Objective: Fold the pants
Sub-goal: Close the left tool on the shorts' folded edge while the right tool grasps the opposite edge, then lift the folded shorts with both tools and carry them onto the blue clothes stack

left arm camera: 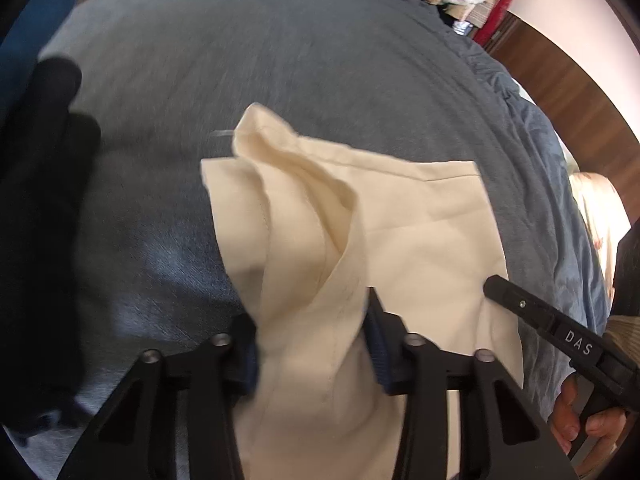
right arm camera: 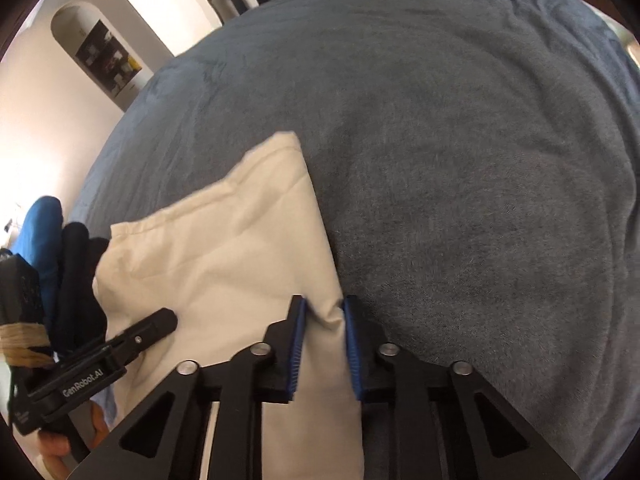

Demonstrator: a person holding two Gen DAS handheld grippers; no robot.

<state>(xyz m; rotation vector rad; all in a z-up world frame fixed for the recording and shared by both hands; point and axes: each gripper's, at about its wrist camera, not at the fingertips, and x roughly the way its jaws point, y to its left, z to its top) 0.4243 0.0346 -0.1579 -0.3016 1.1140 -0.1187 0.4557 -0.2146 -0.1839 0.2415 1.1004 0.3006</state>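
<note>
One broad grey-blue blanket (right arm camera: 460, 160) fills most of both views. On it, from the centre down to the lower edge of each frame, lie the cream pants (left arm camera: 420, 232), partly folded, with a loose rumpled flap standing up at centre left of the left wrist view. The left gripper (left arm camera: 312, 320), at the bottom centre of its frame, has its jaws wide apart with a thick band of cream cloth running between them; the left pad is blurred, so whether it pinches the cloth I cannot tell. The right gripper (right arm camera: 324, 312), bottom centre of its own view, holds its blue pads (right arm camera: 298, 348) narrowly apart with the pants' right edge bunched between them, apparently gripped. Dark clothes (left arm camera: 40, 200) sit at left.
</note>
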